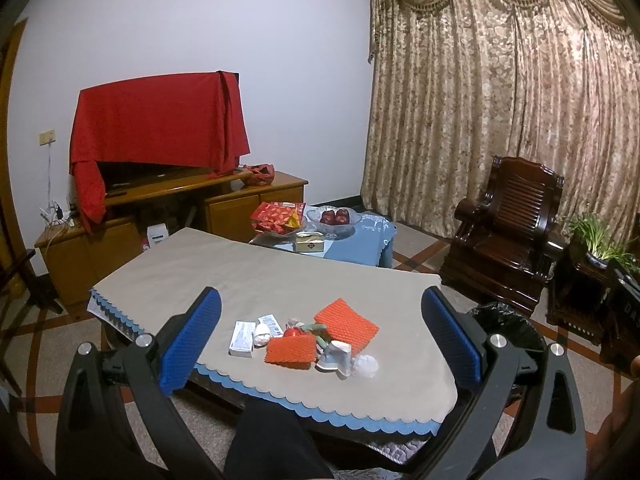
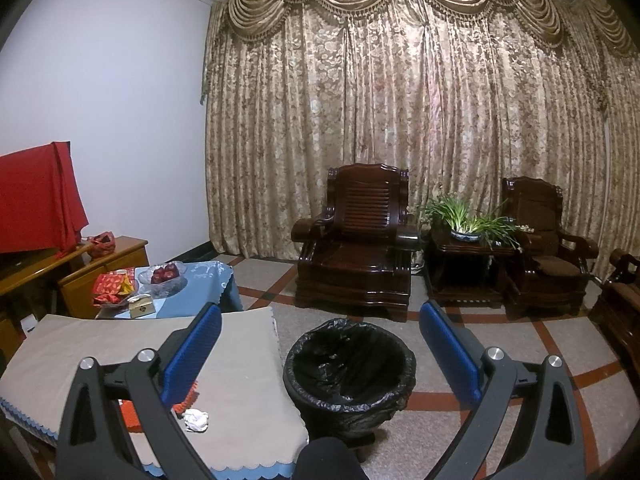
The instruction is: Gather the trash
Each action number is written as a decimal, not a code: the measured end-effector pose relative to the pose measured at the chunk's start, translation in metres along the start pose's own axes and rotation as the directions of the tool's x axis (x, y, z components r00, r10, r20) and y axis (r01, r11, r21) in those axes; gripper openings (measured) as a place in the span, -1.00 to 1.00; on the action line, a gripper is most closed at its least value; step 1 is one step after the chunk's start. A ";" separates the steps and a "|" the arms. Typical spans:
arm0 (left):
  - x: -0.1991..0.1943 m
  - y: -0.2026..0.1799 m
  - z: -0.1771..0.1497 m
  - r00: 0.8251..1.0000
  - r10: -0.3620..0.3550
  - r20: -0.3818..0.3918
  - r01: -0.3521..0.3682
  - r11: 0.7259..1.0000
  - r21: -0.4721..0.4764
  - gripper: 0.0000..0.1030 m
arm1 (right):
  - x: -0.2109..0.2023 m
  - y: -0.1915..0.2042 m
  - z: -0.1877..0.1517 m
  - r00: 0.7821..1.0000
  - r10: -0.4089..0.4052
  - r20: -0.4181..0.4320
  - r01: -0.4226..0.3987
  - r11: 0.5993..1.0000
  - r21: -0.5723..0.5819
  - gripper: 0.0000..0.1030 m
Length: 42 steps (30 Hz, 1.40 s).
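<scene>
A pile of trash lies near the front edge of the beige-covered table (image 1: 280,276): two orange foam nets (image 1: 346,325), a white box (image 1: 242,339), a crumpled white tissue (image 1: 366,365) and small wrappers. My left gripper (image 1: 320,336) is open and empty, held above and in front of the pile. My right gripper (image 2: 320,354) is open and empty, above a bin lined with a black bag (image 2: 350,364) standing on the floor right of the table. The tissue also shows in the right wrist view (image 2: 196,420).
A low table with a blue cloth (image 1: 360,240) holds a bowl of apples (image 1: 335,218), red snack packs and a small box. A wooden TV cabinet (image 1: 132,216) with a red cloth stands at the left. Dark wooden armchairs (image 2: 356,240) and a potted plant (image 2: 466,220) stand by the curtain.
</scene>
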State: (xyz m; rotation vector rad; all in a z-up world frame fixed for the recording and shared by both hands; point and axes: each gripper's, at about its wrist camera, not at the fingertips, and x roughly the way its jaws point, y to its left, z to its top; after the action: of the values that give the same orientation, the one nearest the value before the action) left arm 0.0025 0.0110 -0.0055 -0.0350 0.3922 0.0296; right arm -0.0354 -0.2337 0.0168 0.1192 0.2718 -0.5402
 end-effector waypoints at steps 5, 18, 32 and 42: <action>0.000 0.001 -0.001 1.000 -0.001 0.000 0.001 1.000 0.000 0.89 | 0.000 0.002 -0.001 1.000 0.001 -0.001 -0.001 1.000 0.000 0.89; -0.001 0.001 -0.003 1.000 0.004 -0.002 -0.004 1.000 0.000 0.89 | 0.003 0.003 -0.005 1.000 0.004 -0.008 -0.004 1.000 0.002 0.89; 0.000 0.001 -0.003 1.000 0.004 -0.003 -0.004 1.000 -0.001 0.89 | 0.004 0.004 -0.007 1.000 0.004 -0.010 -0.004 1.000 -0.001 0.89; 0.000 0.001 -0.003 1.000 0.003 -0.004 -0.003 1.000 -0.001 0.89 | 0.005 0.004 -0.007 1.000 0.005 -0.010 -0.005 1.000 0.002 0.89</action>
State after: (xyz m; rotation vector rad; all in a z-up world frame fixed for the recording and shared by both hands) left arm 0.0018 0.0120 -0.0081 -0.0357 0.3966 0.0330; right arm -0.0312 -0.2310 0.0087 0.1240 0.2804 -0.5348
